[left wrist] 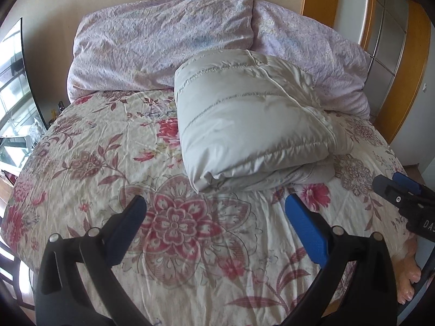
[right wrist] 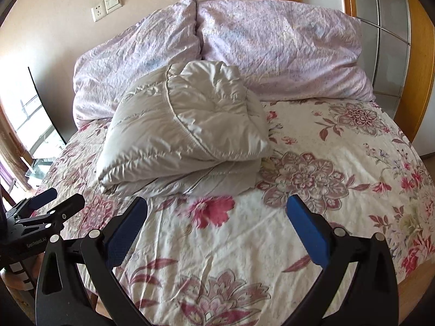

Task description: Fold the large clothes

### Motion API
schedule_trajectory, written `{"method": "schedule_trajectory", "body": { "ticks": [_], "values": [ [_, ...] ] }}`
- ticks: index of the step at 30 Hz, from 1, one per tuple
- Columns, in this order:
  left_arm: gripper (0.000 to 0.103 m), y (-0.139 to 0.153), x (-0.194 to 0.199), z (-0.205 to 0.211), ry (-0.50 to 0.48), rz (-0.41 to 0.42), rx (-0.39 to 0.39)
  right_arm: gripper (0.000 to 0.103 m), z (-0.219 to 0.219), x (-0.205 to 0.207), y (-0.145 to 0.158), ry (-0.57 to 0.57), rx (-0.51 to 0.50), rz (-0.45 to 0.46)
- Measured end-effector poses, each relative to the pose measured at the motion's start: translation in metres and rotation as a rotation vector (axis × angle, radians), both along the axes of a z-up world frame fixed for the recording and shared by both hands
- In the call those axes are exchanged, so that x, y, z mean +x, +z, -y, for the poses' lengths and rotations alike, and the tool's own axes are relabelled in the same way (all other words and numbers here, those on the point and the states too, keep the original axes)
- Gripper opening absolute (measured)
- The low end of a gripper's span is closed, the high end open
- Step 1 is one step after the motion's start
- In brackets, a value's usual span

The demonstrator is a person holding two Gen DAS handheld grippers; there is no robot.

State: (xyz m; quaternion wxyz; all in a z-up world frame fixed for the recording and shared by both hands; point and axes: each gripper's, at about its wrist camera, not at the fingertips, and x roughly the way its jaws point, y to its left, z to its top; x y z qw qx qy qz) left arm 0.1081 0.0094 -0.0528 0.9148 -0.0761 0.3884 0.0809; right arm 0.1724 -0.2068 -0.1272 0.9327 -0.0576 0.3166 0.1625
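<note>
A pale grey quilted down jacket (left wrist: 250, 125) lies folded into a thick bundle on the floral bedspread (left wrist: 108, 163), just in front of the pillows. It also shows in the right wrist view (right wrist: 185, 130). My left gripper (left wrist: 214, 206) is open and empty, held over the bedspread a little short of the bundle's near edge. My right gripper (right wrist: 217, 206) is open and empty, also just short of the bundle. Each gripper shows at the edge of the other's view: the right one (left wrist: 394, 187) and the left one (right wrist: 54, 201).
Two lilac pillows (left wrist: 163, 43) (right wrist: 285, 54) lean against the wall at the head of the bed. A wooden wardrobe (right wrist: 394, 40) stands at the right. A window (left wrist: 13, 95) is at the left. A bare foot (left wrist: 407, 279) stands by the bed's right edge.
</note>
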Motion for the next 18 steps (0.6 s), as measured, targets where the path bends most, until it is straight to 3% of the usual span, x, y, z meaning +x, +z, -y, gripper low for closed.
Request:
{"method": "schedule_trajectory", "body": {
  "ticks": [18],
  "values": [
    [0.101,0.021,-0.024,0.018,-0.069,-0.026,-0.062,0.102,0.005,-0.031,0.016,0.039,0.022,-0.025]
  ]
}}
